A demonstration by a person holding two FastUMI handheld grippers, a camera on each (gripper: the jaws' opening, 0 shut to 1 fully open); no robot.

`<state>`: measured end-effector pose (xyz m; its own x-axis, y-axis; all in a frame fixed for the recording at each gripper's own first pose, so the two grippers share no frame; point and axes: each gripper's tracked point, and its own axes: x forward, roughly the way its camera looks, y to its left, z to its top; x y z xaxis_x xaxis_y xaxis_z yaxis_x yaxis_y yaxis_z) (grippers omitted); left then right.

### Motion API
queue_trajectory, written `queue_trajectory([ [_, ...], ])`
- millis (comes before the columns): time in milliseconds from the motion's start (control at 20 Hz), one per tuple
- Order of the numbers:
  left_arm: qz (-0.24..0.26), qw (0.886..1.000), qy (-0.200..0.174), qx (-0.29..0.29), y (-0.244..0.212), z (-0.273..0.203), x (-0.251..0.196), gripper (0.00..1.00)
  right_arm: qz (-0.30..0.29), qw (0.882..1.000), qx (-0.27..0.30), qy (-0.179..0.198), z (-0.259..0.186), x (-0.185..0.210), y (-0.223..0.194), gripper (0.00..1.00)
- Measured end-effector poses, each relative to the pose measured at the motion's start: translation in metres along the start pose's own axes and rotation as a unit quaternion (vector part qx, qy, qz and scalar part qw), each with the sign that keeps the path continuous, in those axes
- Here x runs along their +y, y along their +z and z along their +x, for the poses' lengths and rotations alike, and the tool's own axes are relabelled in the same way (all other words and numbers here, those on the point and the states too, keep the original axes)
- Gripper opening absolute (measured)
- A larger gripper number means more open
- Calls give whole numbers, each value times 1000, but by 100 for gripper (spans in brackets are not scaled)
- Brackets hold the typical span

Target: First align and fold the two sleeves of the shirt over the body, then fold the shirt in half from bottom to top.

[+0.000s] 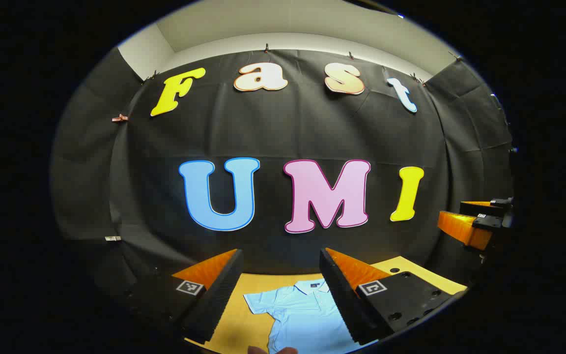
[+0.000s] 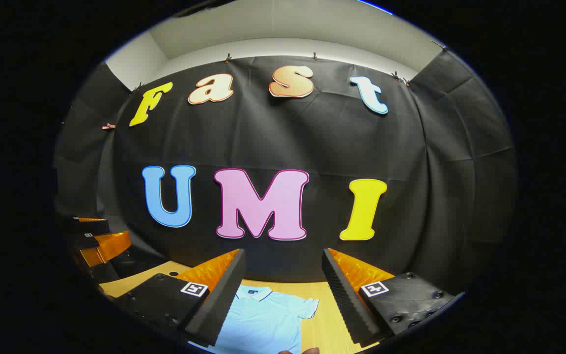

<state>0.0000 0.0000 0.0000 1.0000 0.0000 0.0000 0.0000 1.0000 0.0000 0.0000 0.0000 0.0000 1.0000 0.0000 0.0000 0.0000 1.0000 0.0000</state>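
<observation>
Above the table (image 1: 243, 329), both grippers hung spread wide and empty: left gripper (image 1: 282, 258), right gripper (image 2: 283, 258). Below them, the shirt (image 1: 302, 314) lay flat, untouched, sleeves still out.

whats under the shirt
The shirt lies flat on a yellowish wooden table, seen bare around it. Whatever sits directly beneath the cloth is covered.

No txt or nos. I can read. Square b/w marker tags (image 1: 188, 287) sit on the fingers of my left gripper (image 1: 280, 251), same on my right gripper (image 2: 283, 251): pattern only, no letters. Neck tag (image 2: 252, 292) in the shirt (image 2: 263, 319) collar: too small to read.
</observation>
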Motion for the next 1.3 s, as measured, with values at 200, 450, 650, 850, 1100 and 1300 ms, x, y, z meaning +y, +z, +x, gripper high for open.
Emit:
queue_trajectory([
  [200, 4, 1000, 2, -2, 1, -2, 1, 98, 1, 1000, 3, 0, -1, 0, -2, 95],
  [450, 4, 1000, -4, -1, 0, -2, -3, 98, 1, 1000, 3, 2, -2, 0, -2, 97],
  [650, 5, 1000, -3, -1, 0, -2, -3, 98, 2, 1000, 5, 2, -2, 0, -3, 95],
  [850, 9, 1000, -2, -1, 1, -2, -2, 98, 3, 1000, 8, -1, 0, -2, -6, 95],
  [1100, 12, 1000, 0, -1, 0, 0, 0, 98, 3, 999, 35, -3, 16, -6, -27, 97],
  [1300, 13, 1000, -5, -4, 1, 1, -4, 98, 9, 995, 100, -15, 52, -22, -71, 97],
])
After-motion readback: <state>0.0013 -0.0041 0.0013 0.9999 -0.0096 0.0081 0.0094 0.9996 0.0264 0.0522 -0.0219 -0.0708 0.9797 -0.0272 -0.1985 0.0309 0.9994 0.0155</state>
